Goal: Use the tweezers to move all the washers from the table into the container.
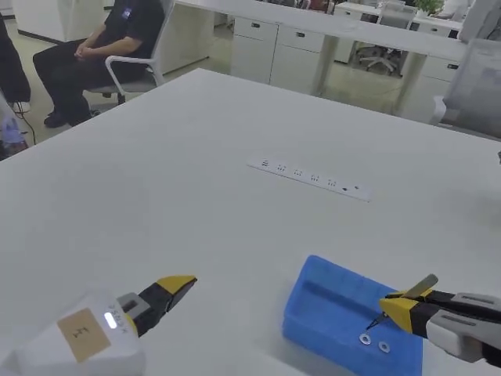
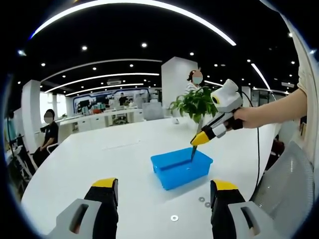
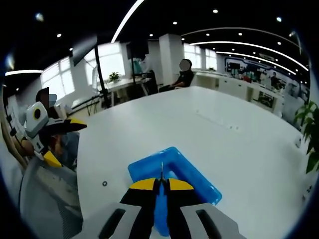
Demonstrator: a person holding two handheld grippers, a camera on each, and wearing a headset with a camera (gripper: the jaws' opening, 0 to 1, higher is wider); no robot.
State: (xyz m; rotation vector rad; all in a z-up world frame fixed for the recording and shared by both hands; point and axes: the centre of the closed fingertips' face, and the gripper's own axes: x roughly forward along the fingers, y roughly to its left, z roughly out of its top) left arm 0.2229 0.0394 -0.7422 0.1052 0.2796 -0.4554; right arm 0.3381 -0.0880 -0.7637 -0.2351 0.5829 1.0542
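A blue container [image 1: 329, 301] sits near the table's front edge, with two washers [image 1: 365, 338] lying inside it. My right gripper [image 1: 398, 307] is shut on thin tweezers [image 1: 378, 319], whose tips point down into the container [image 3: 182, 167]. The right gripper view looks along the shut jaws [image 3: 161, 185] and the tweezers [image 3: 161, 172]. Whether the tips hold a washer I cannot tell. My left gripper [image 1: 182, 287] hovers open left of the container, nothing between its jaws [image 2: 164, 183]. Three loose washers [image 2: 174, 217] lie on the table in front of the container [image 2: 182, 167].
A white power strip [image 1: 309, 176] lies further back on the white table [image 1: 156, 180]. A person sits on a chair [image 1: 129, 66] beyond the far left corner. One washer [image 3: 104, 183] lies on the table left of the container. A potted plant [image 2: 194, 102] stands beyond it.
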